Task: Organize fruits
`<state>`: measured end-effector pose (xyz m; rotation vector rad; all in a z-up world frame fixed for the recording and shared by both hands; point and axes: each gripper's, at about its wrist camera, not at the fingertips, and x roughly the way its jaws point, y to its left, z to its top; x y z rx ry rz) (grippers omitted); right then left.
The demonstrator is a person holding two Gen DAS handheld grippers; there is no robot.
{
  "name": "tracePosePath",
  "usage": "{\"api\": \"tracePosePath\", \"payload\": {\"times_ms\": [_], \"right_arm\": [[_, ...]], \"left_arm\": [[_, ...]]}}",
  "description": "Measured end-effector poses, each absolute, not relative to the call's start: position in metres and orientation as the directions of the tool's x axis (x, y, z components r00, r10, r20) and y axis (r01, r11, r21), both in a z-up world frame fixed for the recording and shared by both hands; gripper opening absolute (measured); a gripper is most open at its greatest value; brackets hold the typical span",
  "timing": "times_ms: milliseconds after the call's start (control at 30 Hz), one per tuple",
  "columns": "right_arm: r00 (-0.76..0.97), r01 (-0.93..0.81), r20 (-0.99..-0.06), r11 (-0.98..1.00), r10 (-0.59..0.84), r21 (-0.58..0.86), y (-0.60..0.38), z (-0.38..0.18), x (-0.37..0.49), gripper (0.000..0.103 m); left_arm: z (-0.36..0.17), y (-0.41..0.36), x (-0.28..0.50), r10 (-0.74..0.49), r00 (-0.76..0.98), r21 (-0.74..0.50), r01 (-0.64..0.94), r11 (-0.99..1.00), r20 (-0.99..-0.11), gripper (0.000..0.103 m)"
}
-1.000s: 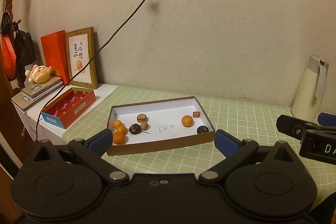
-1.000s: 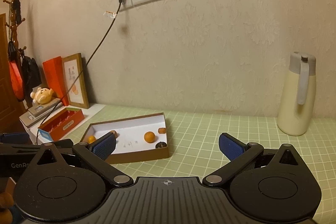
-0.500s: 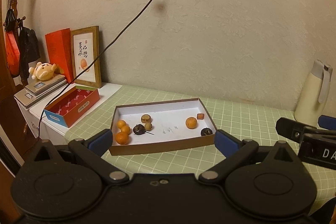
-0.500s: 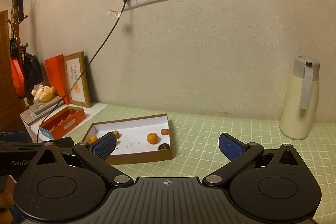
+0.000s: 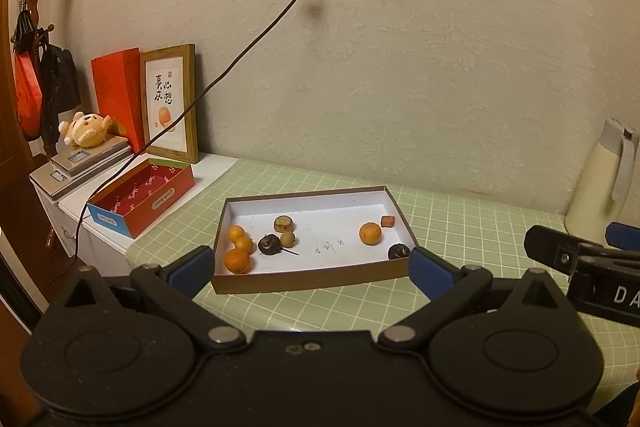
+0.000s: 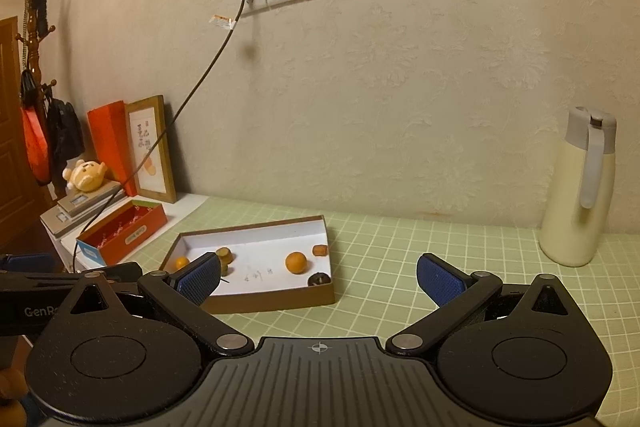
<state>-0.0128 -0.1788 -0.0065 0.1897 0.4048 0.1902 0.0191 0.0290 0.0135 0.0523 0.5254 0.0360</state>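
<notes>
We are looking at small fruits lying in a shallow cardboard tray (image 5: 308,281) on the green checked tabletop (image 5: 460,227): three oranges (image 5: 238,247) clustered at its left end, one orange (image 5: 369,233) towards the right, and darker pieces too small to identify. We are holding the left claw (image 5: 310,265) and the right claw (image 6: 318,277) wide and empty, short of the tray; in the right view, a blue pad (image 6: 199,278) is hiding some fruit.

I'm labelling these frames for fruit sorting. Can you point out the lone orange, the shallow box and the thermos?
lone orange (image 5: 369,233), left wrist view, centre of its skin.
shallow box (image 5: 312,279), left wrist view, near brown wall.
thermos (image 6: 570,227), right wrist view, cream body.
</notes>
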Motion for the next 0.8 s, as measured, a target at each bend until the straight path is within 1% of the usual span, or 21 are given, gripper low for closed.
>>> {"api": "tracePosePath", "payload": {"times_ms": [800], "right_arm": [[0.898,-0.142,-0.382,0.965,0.219,0.219,-0.170,-0.011,-0.003,0.103]], "left_arm": [[0.005,0.035,0.033,0.058,0.847,0.049,-0.038,0.998,-0.529,0.097]]}}
